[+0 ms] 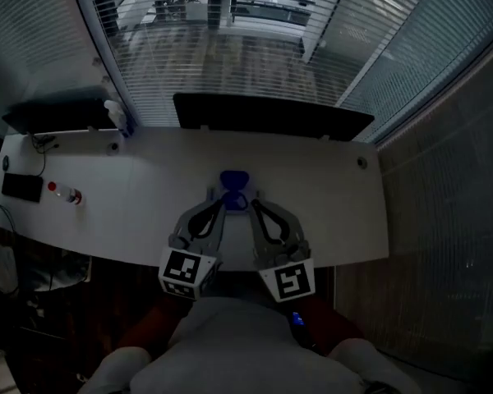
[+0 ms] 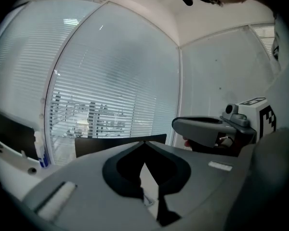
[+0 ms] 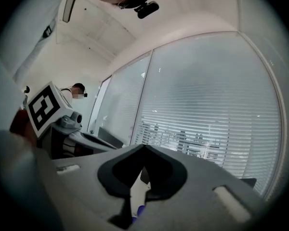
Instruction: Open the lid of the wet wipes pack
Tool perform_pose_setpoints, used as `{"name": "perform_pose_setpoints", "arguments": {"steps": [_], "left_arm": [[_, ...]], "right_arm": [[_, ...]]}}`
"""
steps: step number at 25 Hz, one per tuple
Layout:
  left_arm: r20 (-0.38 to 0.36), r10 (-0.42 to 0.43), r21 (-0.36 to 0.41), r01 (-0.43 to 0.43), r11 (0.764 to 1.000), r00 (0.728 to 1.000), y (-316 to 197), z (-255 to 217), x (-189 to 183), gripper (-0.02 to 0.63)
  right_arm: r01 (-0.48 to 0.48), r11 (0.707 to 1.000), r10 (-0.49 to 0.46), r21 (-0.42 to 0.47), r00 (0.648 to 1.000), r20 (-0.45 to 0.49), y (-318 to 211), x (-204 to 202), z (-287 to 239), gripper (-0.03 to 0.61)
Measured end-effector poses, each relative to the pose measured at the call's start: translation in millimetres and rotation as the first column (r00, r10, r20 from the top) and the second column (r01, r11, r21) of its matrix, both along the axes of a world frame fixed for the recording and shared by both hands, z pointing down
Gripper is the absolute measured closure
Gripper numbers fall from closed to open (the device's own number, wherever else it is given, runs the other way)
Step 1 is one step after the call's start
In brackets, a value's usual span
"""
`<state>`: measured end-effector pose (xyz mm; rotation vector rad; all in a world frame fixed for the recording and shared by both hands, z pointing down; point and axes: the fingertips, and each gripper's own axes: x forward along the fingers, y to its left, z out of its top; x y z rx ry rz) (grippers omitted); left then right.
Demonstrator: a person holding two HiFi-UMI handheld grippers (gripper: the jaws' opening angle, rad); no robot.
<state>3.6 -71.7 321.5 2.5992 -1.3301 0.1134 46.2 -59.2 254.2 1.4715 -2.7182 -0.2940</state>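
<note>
The wet wipes pack shows as a small blue-topped thing on the white table, near its front edge. My left gripper and right gripper are side by side, their tips just short of the pack on either side. In the left gripper view the jaws meet at the tip with nothing between them. The right gripper view shows the same: the jaws are shut and empty, with a sliver of blue below them. Both gripper cameras tilt up toward the window blinds.
A long black bar stands along the table's far edge. At the left are a small bottle with a red cap, a black device and a spray bottle. A small round fitting sits at the right.
</note>
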Motion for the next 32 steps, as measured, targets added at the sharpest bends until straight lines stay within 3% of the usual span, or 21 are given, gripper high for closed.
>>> {"name": "perform_pose_setpoints", "arguments": {"steps": [5, 12, 32], "left_arm": [[-0.024, 0.036, 0.081, -0.034, 0.996, 0.999, 27.0, -39.6, 9.1, 0.611], [-0.052, 0.07, 0.145, -0.062, 0.987, 0.996, 73.2, -60.1, 16.8, 0.611], [-0.059, 0.08, 0.177, -0.068, 0.982, 0.995, 87.4, -76.1, 23.1, 0.611]], "right_arm": [[0.035, 0.999, -0.035, -0.002, 0.997, 0.063, 34.9, 4.2, -35.3, 0.575], [0.076, 0.996, -0.069, -0.048, 0.988, 0.136, 79.9, 8.6, -47.2, 0.577], [0.102, 0.993, -0.089, -0.067, 0.981, 0.174, 93.3, 10.7, -35.4, 0.578]]}}
